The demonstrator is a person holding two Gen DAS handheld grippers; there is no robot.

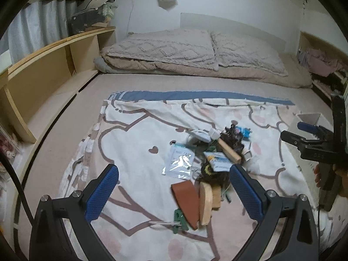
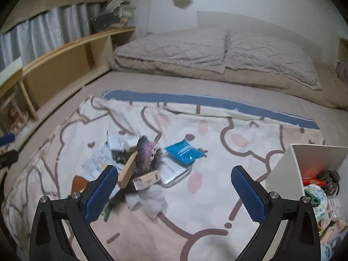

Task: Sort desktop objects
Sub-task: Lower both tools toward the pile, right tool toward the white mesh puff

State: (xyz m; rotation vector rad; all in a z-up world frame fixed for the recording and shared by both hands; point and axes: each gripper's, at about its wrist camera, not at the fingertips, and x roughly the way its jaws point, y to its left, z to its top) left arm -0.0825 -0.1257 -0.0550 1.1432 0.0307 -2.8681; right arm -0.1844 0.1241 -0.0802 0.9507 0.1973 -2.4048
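Left tool (image 1: 174,193): I hold it spread wide, empty, above the clutter pile (image 1: 215,152) mid-bed.
Right tool (image 2: 174,193): equally wide, empty, beside the white box (image 2: 280,174).

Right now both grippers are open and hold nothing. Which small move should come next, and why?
Probably lower the left gripper onto the brown flat piece that lies between its open fingers. It is the nearest loose item of the pile, at its edge. The white box beside the right gripper already holds sorted things, so it seems the place to carry it.
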